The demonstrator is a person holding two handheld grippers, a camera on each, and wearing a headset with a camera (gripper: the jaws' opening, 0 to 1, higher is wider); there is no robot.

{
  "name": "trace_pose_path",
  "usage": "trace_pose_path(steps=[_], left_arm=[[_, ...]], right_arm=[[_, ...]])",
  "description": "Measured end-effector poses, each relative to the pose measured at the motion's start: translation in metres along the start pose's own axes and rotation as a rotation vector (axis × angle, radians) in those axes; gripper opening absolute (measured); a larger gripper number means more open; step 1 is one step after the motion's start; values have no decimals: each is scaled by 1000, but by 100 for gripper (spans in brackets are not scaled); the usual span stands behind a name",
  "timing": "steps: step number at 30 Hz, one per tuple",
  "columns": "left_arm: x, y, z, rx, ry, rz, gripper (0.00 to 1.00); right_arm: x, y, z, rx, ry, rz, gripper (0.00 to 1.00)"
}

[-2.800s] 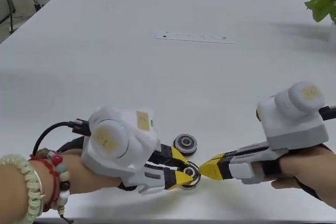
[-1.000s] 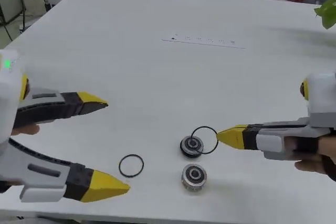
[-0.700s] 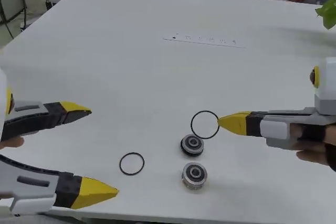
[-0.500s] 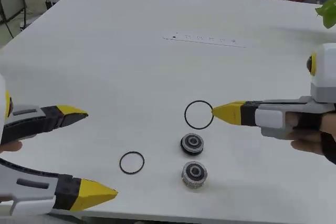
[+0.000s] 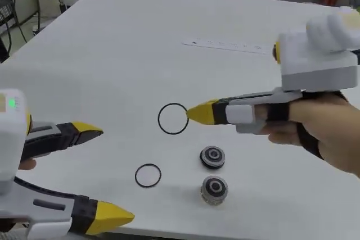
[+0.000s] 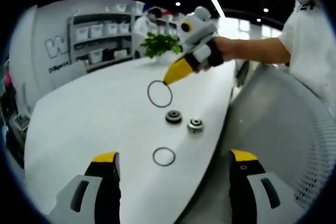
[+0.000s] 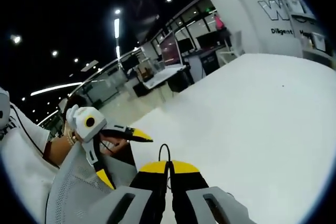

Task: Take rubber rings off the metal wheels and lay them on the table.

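RIGHT: right gripper (image 5: pixel 194 113) clenched on thin black rubber ring (image 5: pixel 159 119), which projects beyond its tips toward the person's left, over the white table (image 5: pixel 112 54) | LEFT: left gripper (image 5: pixel 112 173) released, empty, farther away | NEXT (judged): lower the ring flat, clear of the two round metal wheels (image 5: pixel 212 157).

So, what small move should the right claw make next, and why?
Probably lower the right claw to the table and open it: it is shut on a rubber ring, seemingly held in the air; the other ring already lies flat there.
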State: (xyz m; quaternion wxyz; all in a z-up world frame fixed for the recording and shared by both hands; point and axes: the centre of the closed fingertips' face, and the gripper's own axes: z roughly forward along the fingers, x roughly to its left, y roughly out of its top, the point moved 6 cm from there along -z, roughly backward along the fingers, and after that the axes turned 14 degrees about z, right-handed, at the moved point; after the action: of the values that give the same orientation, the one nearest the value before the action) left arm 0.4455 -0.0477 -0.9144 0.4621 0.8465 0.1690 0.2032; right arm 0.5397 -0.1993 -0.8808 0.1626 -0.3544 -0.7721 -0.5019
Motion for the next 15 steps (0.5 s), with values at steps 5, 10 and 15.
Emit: trace_pose_path(steps=[5,10,15], left_arm=[[1,-1,0,0,9,-6,86],[1,-2,-1,0,13,-17,85],[1,-2,-1,-4,21,-31,85]], right_arm=[[-8,-20,24,80,-12,28,0],[-20,-48,39,93,-41,159,0],[-27,-66,43,143,-79,159,0]])
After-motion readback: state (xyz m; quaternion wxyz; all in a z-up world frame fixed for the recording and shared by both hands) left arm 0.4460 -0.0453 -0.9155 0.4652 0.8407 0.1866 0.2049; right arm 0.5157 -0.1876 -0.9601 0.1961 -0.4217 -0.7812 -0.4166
